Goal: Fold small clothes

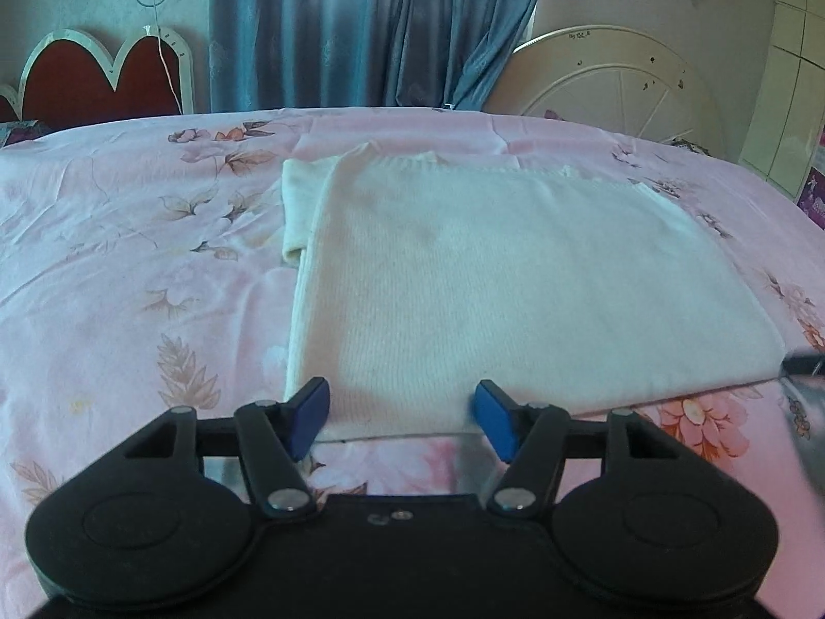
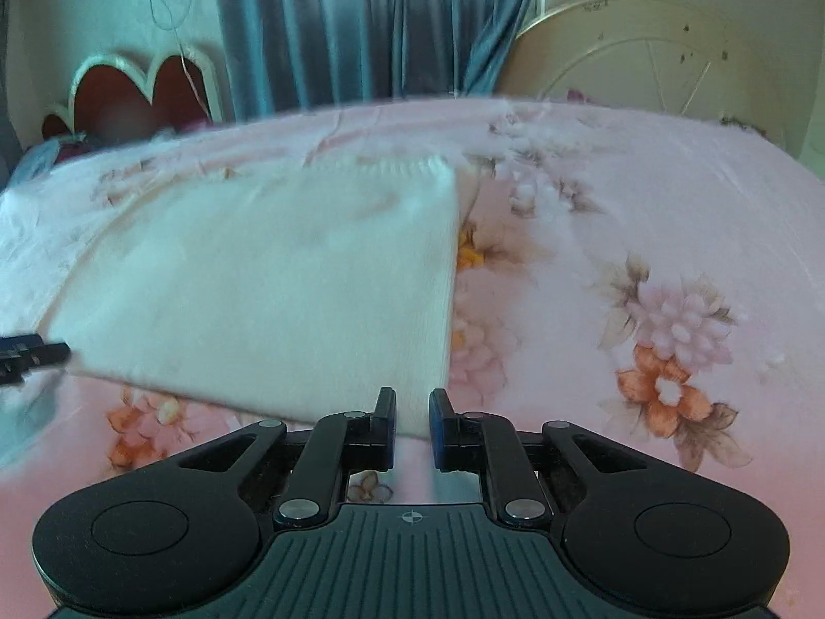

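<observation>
A cream knit sweater (image 1: 505,278) lies folded flat on the pink floral bedsheet (image 1: 129,268); one folded sleeve shows at its far left. My left gripper (image 1: 402,415) is open, its blue pads (image 1: 309,412) standing wide on either side of the sweater's near left edge without touching it. In the right wrist view the sweater (image 2: 268,278) is blurred. My right gripper (image 2: 412,412) hangs over the sweater's near right corner with its jaws close together. A narrow gap remains, and flat, unbunched cloth shows through it.
The bed (image 2: 644,216) stretches to the right of the sweater. Beyond it stand a red scalloped headboard (image 1: 93,77), blue curtains (image 1: 361,26) and a white round footboard (image 1: 619,82). A dark edge of the other gripper (image 2: 31,356) shows at the left of the right wrist view.
</observation>
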